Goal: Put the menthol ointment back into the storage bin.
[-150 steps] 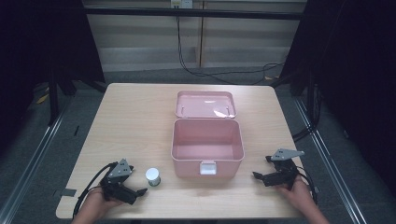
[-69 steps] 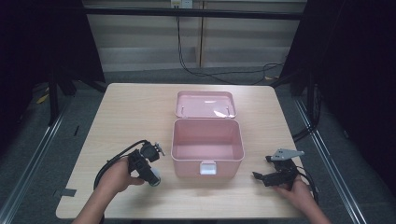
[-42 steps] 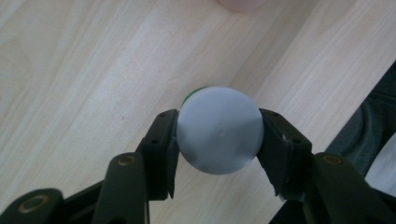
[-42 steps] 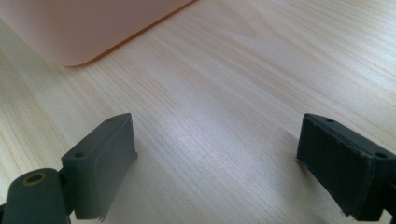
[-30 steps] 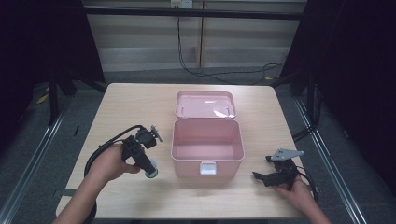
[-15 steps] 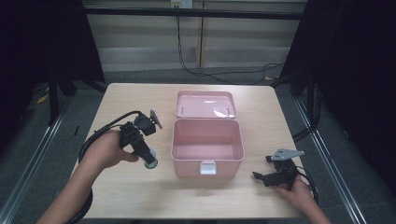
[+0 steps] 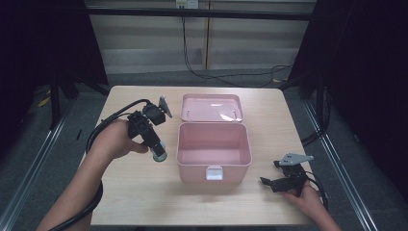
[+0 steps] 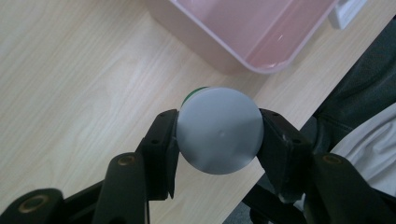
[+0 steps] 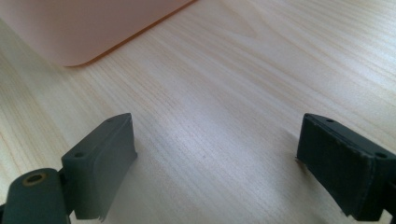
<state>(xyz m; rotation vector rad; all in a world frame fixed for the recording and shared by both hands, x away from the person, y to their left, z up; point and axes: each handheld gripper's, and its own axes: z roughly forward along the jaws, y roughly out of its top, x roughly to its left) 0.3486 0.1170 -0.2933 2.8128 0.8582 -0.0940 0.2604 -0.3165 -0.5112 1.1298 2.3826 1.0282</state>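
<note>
- Your left gripper [image 7: 159, 153] is pinching a small round container [image 8: 219, 130]: a smooth, matte grey-white disc faces the camera in the left gripper view, with a sliver of green showing behind its upper edge.
- The two black jaws press on opposite sides of that disc; their inner faces are flat, with small screw holes near the edges.
- In the high view the container [image 7: 159, 154] hangs off the table, just beside the left wall of the pink box [image 7: 214, 159] and not yet over its opening.
- The box is glossy pink plastic, rectangular with rounded corners, open, with nothing visible inside. Its lid [image 7: 211, 107] lies folded back flat behind it, and a white latch tab [image 7: 213, 172] sits on the front wall.
- The table [image 7: 120, 192] is pale wood-grain laminate, smooth and lightly reflective.
- Your right gripper [image 7: 275, 182] rests low on the table to the right of the box, its jaws spread wide with bare wood between them; the right gripper view shows their blocky, slightly chipped edges and a corner of the pink box [image 9: 79, 28].
- Compared with five seconds ago, the container has left its spot on the table in front of the box's left corner, and your left hand [image 7: 114, 140] has come up and forward with it.
- Your right gripper has stayed in the same place throughout.
</note>
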